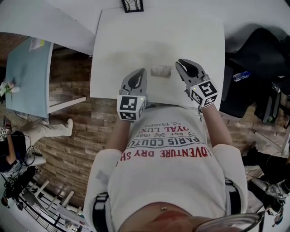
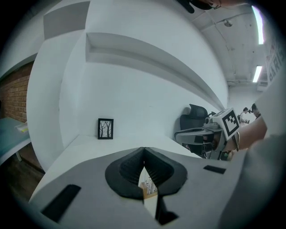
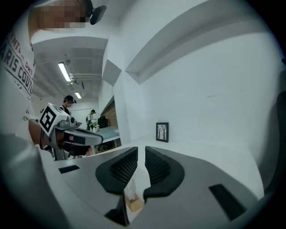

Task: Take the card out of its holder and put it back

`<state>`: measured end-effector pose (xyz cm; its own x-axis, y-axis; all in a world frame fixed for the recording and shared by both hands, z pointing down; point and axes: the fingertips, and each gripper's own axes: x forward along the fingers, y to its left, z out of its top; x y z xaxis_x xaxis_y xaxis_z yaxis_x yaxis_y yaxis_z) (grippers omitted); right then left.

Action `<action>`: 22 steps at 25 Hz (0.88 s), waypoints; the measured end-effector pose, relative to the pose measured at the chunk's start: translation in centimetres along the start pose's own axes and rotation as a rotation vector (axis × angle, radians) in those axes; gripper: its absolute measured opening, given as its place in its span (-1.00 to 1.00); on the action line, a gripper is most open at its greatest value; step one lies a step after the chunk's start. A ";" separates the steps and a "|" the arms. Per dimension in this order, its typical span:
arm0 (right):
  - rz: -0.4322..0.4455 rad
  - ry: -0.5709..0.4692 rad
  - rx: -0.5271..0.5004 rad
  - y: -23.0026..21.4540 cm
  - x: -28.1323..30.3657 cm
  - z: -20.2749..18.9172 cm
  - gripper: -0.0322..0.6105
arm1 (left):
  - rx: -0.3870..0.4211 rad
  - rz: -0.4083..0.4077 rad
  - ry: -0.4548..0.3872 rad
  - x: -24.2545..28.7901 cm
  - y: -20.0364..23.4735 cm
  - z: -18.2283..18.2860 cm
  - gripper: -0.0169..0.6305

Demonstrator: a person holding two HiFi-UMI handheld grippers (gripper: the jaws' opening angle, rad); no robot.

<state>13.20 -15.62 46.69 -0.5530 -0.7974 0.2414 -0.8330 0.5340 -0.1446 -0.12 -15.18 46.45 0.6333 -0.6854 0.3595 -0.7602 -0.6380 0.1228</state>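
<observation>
Two tools poised above white worktop (image 1: pixel 136 41). Left tool (image 1: pixel 142 73), centre left, jaws pressed together, empty. Framed picture (image 1: pixel 132 5) at top edge. Card (image 1: pixel 161 70) upright in wooden holder (image 3: pixel 134 204), mid-frame between tools. Right tool (image 1: pixel 180 64), centre right, jaws slightly apart, gripping nothing.

On the white bench (image 1: pixel 113 41), the left claw (image 1: pixel 140 72) and right claw (image 1: pixel 181 64) are pale grey with black ribbed pads and black-and-white square-patterned cubes, the card (image 2: pixel 151 185) is white with thin black lines above a tan wooden holder (image 3: pixel 134 204), and the small picture (image 1: pixel 132 4) is black-framed.
</observation>
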 end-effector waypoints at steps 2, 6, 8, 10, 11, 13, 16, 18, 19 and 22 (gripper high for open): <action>-0.078 -0.007 0.017 -0.4 -0.9 -0.3 -0.72 | 0.016 -0.032 -0.009 0.1 -0.3 0.2 -0.87; -0.195 0.001 0.041 -0.1 -2.4 -1.8 -0.79 | 0.037 -0.064 -0.024 -0.3 -0.9 0.3 -0.87; -0.249 0.009 0.038 0.4 -2.9 -2.5 -0.80 | 0.046 -0.073 -0.036 -0.7 -1.0 0.4 -0.87; -0.307 0.012 0.038 0.8 -3.4 -2.9 -0.82 | 0.057 -0.081 -0.049 -1.0 -1.0 0.5 -0.87; -0.335 0.014 0.040 1.0 -3.6 -3.1 -0.82 | 0.062 -0.083 -0.055 -1.2 -1.0 0.6 -0.87; -0.385 0.020 0.049 1.1 -4.0 -3.5 -0.82 | 0.067 -0.085 -0.063 -1.4 -1.0 0.7 -0.87; -0.444 0.036 0.082 1.2 -4.3 -4.2 -0.82 | 0.062 -0.094 -0.073 -1.5 -0.8 1.0 -0.87; -0.465 0.045 0.099 1.3 -4.4 -4.6 -0.82 | 0.055 -0.099 -0.077 -1.5 -0.6 1.1 -0.87; -0.469 0.047 0.103 1.3 -4.5 -4.7 -0.82 | 0.055 -0.100 -0.078 -1.5 -0.6 1.1 -0.87; -0.473 0.049 0.104 1.5 -4.6 -4.7 -0.82 | 0.058 -0.107 -0.081 -1.4 -0.6 1.1 -0.87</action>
<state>14.54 -9.80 49.85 -0.1145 -0.9304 0.3482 -0.9912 0.0836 -0.1026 -0.35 -14.21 44.83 0.7215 -0.6369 0.2715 -0.6797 -0.7264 0.1022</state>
